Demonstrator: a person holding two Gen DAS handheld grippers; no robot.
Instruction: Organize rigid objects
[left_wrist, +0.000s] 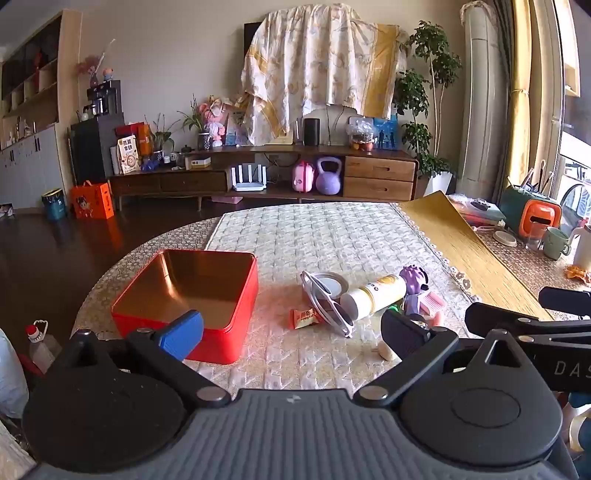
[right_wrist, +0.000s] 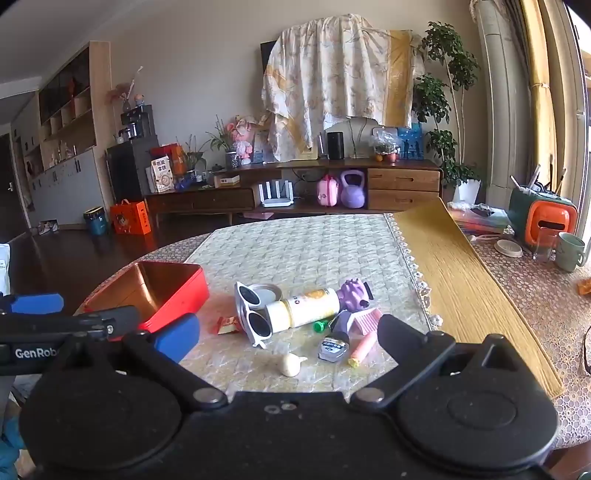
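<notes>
We see the left gripper (left_wrist: 291, 328) with its jaws spread wide and nothing between them, hanging over the near edge of the worktop (left_wrist: 332, 229); the right gripper (right_wrist: 288, 339) is likewise released and empty. The red tin (left_wrist: 184, 295), open and bare inside, sits at the left of the quilted cloth, and the loose things lie in a cluster to its right: white sunglasses (left_wrist: 325, 302) leaning across a round lid (left_wrist: 332, 284), a white and yellow bottle (left_wrist: 373, 295) on its side touching them, a purple toy (left_wrist: 413, 277) at the bottle's far end, a pink comb (left_wrist: 432, 301) and a red sweet wrapper (left_wrist: 304, 317) just left of the sunglasses. The left wrist view shows the whole tin and, at its right edge, the other gripper's black finger, but its own right finger hides the near part of the cluster. The right wrist view opens that part up for us: a green cap (right_wrist: 319, 325), a small silver counter (right_wrist: 332, 347), an orange foam dart (right_wrist: 360, 352) and a garlic clove (right_wrist: 290, 363) nearest us, while only a corner of the tin shows there.
</notes>
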